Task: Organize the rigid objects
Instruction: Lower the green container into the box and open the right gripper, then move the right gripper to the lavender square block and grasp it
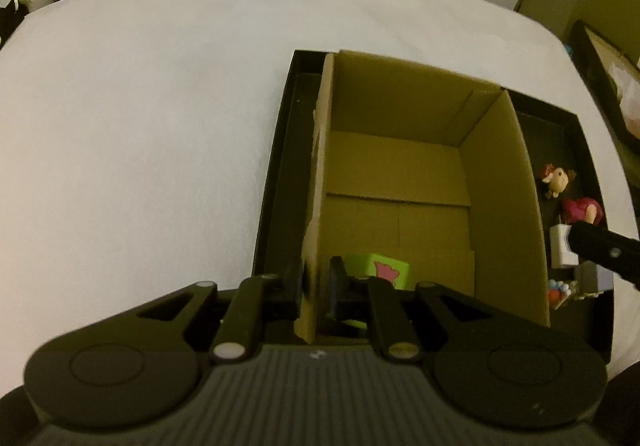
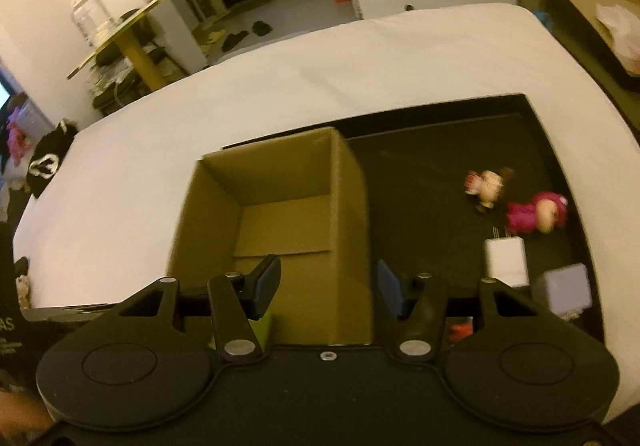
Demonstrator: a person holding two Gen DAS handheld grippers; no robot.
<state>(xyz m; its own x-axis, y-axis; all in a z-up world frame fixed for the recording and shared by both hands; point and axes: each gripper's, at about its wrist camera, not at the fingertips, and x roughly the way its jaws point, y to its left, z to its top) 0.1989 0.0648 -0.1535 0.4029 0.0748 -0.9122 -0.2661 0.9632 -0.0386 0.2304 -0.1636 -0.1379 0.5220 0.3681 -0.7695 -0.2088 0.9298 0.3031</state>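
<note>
Cardboard box [image 1: 400,173] wall between left claw [image 1: 318,286] fingers.

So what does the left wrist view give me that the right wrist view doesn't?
Only the left wrist view shows the left tongs clamped on the near left wall of the cardboard box, and most of the green block with a pink figure, inside the box.

Only the right wrist view shows the right tongs open, straddling the box's right wall.

Both show the box standing in the black tray, and beside it two small dolls, a white charger and a grey cube.
</note>
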